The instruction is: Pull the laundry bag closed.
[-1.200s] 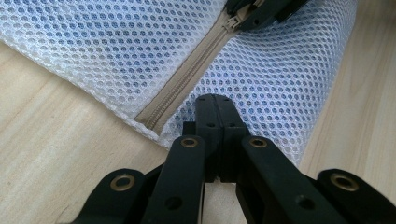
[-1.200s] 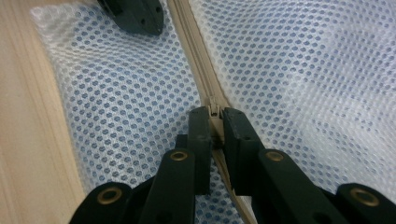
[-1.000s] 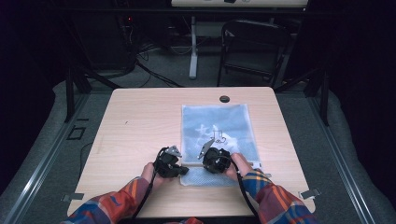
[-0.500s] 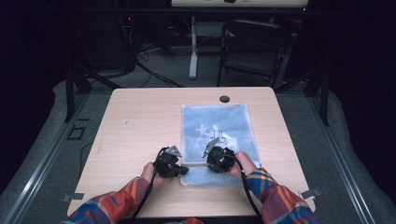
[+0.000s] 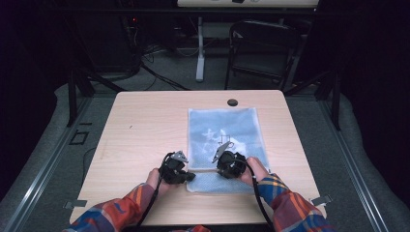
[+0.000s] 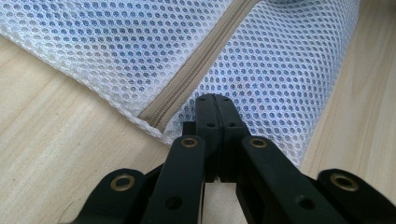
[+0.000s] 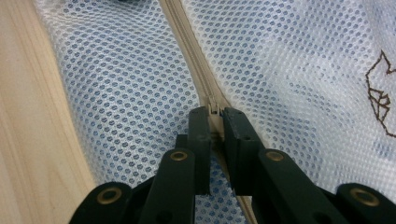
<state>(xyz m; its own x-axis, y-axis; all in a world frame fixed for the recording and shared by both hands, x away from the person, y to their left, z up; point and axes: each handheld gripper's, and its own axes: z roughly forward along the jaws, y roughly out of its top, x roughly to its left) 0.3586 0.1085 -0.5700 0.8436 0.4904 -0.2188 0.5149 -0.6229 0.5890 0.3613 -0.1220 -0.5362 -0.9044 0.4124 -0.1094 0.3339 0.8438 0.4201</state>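
1. Left hand-held gripper: in the left gripper view its black jaws are pressed together on the corner edge of the white mesh laundry bag, just beside the closed end of the beige zipper.
2. Right hand-held gripper: the right gripper view shows its jaws clamped on the small metal zipper pull, a detail too small to tell in the high view.
3. High view: both hand-held grippers, left and right, sit at the near end of the bag, which lies flat on the light wooden tabletop, right of centre.
4. Change: against the earlier high views, the right hand-held gripper has shifted slightly rightward along the zipper; the left is unmoved.
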